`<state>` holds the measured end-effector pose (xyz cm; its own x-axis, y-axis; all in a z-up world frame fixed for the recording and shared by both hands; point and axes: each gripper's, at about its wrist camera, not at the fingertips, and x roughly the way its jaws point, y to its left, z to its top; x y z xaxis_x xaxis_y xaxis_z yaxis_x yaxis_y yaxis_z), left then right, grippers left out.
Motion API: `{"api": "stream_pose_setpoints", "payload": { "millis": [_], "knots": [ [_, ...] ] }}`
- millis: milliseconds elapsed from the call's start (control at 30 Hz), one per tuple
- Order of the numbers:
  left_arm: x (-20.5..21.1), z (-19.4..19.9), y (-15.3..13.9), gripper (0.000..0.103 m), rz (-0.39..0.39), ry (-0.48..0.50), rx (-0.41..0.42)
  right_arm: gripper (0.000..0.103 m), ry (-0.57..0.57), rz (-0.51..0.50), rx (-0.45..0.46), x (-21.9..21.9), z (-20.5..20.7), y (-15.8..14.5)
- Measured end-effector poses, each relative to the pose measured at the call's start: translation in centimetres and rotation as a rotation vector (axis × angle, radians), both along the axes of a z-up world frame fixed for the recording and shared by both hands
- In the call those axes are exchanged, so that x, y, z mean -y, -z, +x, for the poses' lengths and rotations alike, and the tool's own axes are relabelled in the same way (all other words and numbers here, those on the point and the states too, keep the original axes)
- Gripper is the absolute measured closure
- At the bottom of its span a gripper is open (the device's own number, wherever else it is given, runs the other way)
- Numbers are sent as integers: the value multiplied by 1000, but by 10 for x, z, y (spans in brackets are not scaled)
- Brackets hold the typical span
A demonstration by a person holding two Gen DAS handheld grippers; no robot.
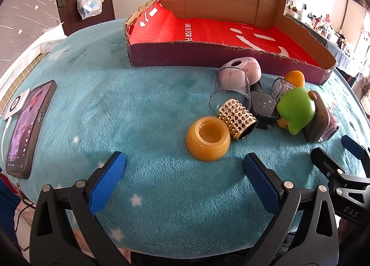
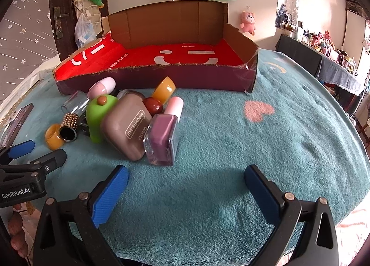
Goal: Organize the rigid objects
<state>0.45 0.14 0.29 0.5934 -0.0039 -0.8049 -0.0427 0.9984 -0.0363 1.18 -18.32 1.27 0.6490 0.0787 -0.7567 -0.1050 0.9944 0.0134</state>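
— How are the two claws held?

— The left claw (image 1: 184, 168) is spread wide with nothing between its blue pads; the right claw (image 2: 186, 181) is likewise gaping and empty. Both are held low over the teal plush worktop (image 2: 266, 150), side by side.

— What is counted ahead of them?

— One cluster of small things is seen, ahead and to the right of the left claw, ahead and to the left of the right claw. One amber jar (image 1: 208, 138) is lying nearest the left claw, touched by one gold-studded cylinder (image 1: 238, 119). One green toy (image 1: 296, 109), one brown eye-shadow case (image 2: 126, 127) and one purple nail-polish bottle (image 2: 161, 138) with a pink cap are leaned together, the bottle nearest the right claw. One clear cup (image 1: 231, 88) with a pink cap is lying behind them. Other small items in the pile cannot be told apart.

— And the box?

— One open cardboard box (image 2: 161, 78) with a red lining is placed beyond the cluster; nothing is seen inside it. One phone (image 1: 30, 127) is lying far left of the left claw.
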Motion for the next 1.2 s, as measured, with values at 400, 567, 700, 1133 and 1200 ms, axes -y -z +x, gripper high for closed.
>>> {"api": "stream_pose_setpoints", "payload": {
  "millis": [400,567,700,1133,1200],
  "knots": [
    [4,3,0,0,6,4,18,5,-13,32,-5,2,2,-3],
    [4,7,0,0,23,8,10,10,-7,85,-8,10,2,-6],
    [4,9,0,0,23,9,9,12,-1,110,-6,14,3,-8],
    [-4,17,-2,8,51,2,9,24,10,54,25,13,19,-12],
    [-2,16,-3,17,54,11,13,27,13,52,23,14,20,-11]
  ]
}}
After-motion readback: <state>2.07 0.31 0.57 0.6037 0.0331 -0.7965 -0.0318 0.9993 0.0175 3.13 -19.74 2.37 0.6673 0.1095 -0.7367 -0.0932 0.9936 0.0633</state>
